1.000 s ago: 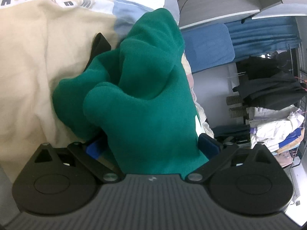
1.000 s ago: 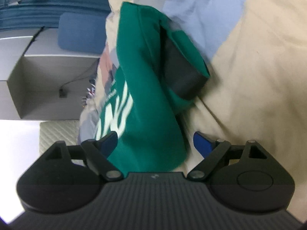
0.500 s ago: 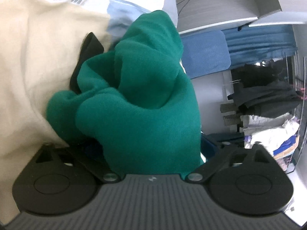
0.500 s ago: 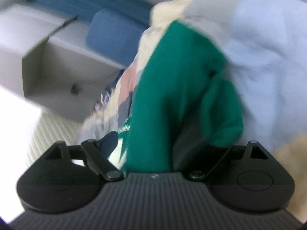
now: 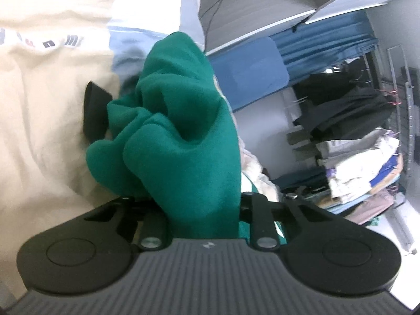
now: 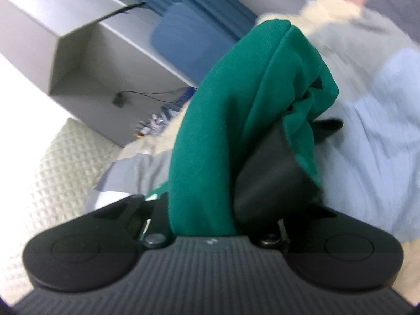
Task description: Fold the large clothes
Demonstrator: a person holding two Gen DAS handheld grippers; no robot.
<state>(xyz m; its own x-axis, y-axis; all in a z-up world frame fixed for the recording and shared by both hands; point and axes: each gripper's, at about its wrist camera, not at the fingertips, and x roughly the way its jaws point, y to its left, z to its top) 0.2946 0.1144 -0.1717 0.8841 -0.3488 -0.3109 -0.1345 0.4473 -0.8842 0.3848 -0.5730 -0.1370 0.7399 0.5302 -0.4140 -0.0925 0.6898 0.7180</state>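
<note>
We hold the green garment (image 5: 183, 141) with both tools, and it is still only a bunched heap, so the folding itself is not yet begun, as far as we can judge. The left hand-held gripper (image 5: 202, 207) has just been closing, and now its jaws stand narrow with a thick bundle of the green cloth pressed between them; the pads themselves are hidden under the fabric. The right hand-held gripper (image 6: 218, 210) has also just been closing, and it grips another part of the same garment, together with a dark lining (image 6: 265, 183) that shows beside the green. The garment lies on the bed, over a cream cover (image 5: 47, 120) and a pale blue sheet (image 6: 380, 141), near the edge of the bed that faces the grey shelf (image 6: 86, 60) and the blue cushion (image 5: 249, 71). What is left is almost everything: we think the garment must first be lifted and spread flat, then the sleeves and the body folded. The right view is blurred, so fine details there we cannot tell.
</note>
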